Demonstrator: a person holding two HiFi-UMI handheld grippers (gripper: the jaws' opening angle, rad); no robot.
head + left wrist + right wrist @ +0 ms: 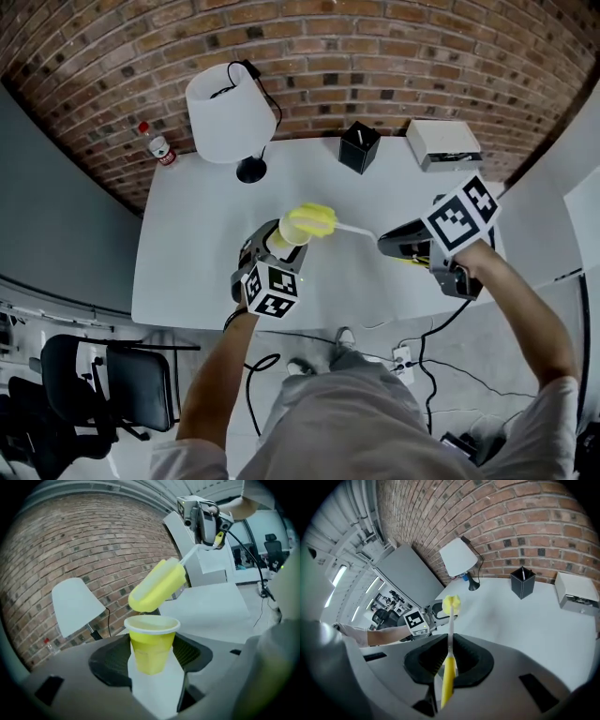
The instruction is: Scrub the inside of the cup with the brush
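Note:
A yellow cup (152, 644) with a white rim stands upright between the jaws of my left gripper (154, 667), which is shut on it above the white table (187, 272). In the head view the cup (289, 236) sits just under the brush's yellow sponge head (312, 221). The sponge head (157, 587) hovers right above the cup's mouth, tilted, outside the cup. My right gripper (446, 674) is shut on the brush's yellow handle (448, 679), and its thin white stem (451, 630) runs out to the sponge head (451, 603). The right gripper (405, 244) is to the cup's right.
A white table lamp (230, 114) stands at the back left of the table. A black pen holder (359, 146) and a white box (442, 142) sit at the back right. A small bottle (159, 147) is beyond the back left corner. A black chair (103, 380) stands on the floor at the left.

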